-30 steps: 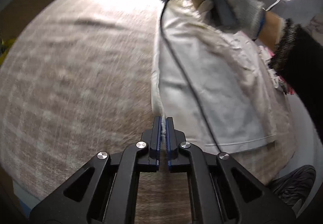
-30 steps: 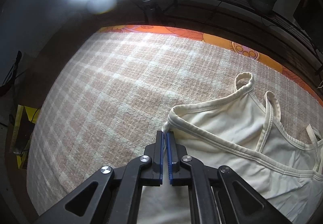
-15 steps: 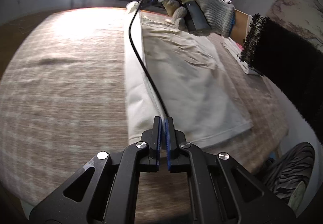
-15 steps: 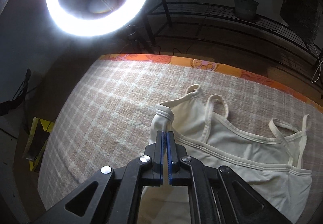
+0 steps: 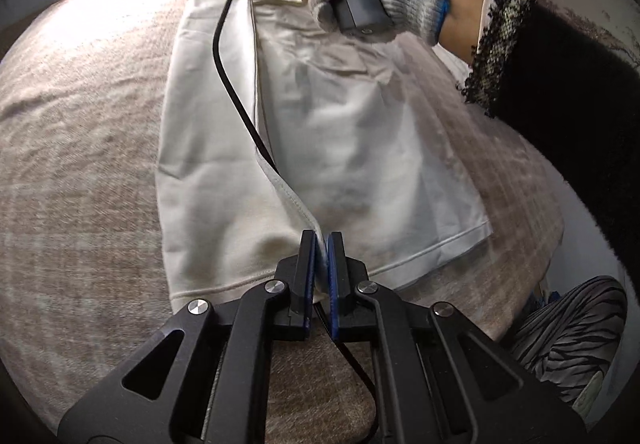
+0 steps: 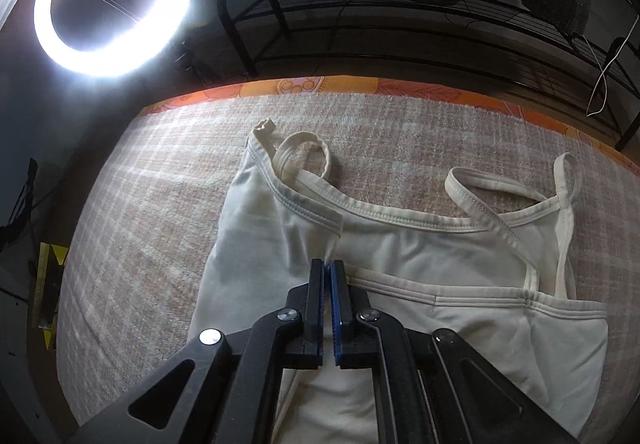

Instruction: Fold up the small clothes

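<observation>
Cream camisole [image 5: 360, 147] spread on the plaid-covered worktop [image 5: 80, 163], left side flap folded inward. Left gripper [image 5: 320, 244] clamped on hem-end edge; right gripper [image 6: 329, 272] clamped on top-end edge near the strap [image 6: 308, 151]. Advised: lay both ends down level, keep edge taut, release together.

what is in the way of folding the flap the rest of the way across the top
Nothing solid. Both tools, left and right, are shut on the top's folded edge. Only a black cable trails across the cloth; the blanket beyond looks bare.
</observation>
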A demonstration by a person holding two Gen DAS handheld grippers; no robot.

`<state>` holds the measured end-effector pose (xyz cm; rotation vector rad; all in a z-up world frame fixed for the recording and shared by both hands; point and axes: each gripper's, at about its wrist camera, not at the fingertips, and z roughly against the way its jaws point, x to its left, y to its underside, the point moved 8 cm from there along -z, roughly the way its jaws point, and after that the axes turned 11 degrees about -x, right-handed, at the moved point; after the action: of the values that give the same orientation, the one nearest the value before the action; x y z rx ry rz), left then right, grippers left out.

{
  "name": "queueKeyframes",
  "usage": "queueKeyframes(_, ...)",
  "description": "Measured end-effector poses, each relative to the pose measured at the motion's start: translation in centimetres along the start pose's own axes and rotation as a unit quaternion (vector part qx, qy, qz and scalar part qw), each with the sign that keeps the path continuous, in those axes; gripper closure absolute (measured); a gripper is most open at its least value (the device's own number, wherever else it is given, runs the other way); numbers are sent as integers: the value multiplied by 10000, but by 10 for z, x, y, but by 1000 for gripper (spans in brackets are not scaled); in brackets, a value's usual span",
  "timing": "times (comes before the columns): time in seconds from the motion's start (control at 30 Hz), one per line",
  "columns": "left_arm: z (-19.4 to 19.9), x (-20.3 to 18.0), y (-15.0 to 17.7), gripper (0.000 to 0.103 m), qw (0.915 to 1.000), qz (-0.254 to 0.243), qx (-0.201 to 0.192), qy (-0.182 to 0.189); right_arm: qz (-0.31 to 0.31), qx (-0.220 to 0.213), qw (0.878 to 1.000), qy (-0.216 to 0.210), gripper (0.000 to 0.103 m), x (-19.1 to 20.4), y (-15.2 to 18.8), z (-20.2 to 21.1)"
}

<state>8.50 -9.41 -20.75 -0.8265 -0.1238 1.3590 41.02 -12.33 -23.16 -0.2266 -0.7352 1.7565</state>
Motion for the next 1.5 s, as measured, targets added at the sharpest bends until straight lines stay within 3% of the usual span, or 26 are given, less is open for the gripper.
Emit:
queueKeyframes(0.07, -3, 0, 5, 78, 9999, -43, 115, -14, -3, 26, 10000, 6, 101, -3, 3, -4)
queueKeyframes(0.1, -3, -1, 6, 72, 9999, -46, 123, 5, -33, 16, 10000, -25, 95, -3, 4, -4)
queueKeyframes(0.13, -1, -3, 7, 69, 9999, -67, 84, 30, -81, 2, 9999, -77, 88, -2, 3, -3)
queueKeyframes(0.17, 4, -3, 7, 69, 9999, -126, 36, 23, -128, -11, 9999, -113, 73, -3, 3, -1)
queueKeyframes(0.2, 8, -4, 7, 69, 9998, -196, -20, 27, -174, -64, 9997, -130, 68, -5, 1, 5)
queueKeyframes(0.47, 56, -14, 14, 69, 9968, -553, -564, 81, -510, -777, 9953, -272, 68, -53, -15, 98)
queueKeyframes(0.6, 72, -30, 7, 69, 9917, -892, -921, -68, -701, -1093, 9908, -384, 67, -82, -8, 153)
queueKeyframes(0.77, 71, -54, -4, 69, 9888, -1016, -1090, -38, -781, -1373, 9866, -415, 67, -118, 17, 211)
queueKeyframes(0.97, 50, -82, -11, 69, 9888, -1002, -1082, 216, -806, -1604, 9837, -84, 67, -178, 42, 268)
queueKeyframes(1.2, 16, -128, -1, 69, 9872, -1325, -817, 360, -1424, -1847, 9717, 371, 67, -272, 69, 315)
queueKeyframes(1.33, -13, -153, 9, 69, 9850, -1574, -603, 383, -1538, -1788, 9710, 394, 67, -295, 82, 315)
queueKeyframes(1.5, -48, -171, 22, 66, 9842, -1709, -249, 393, -1383, -1490, 9790, 123, 67, -288, 94, 284)
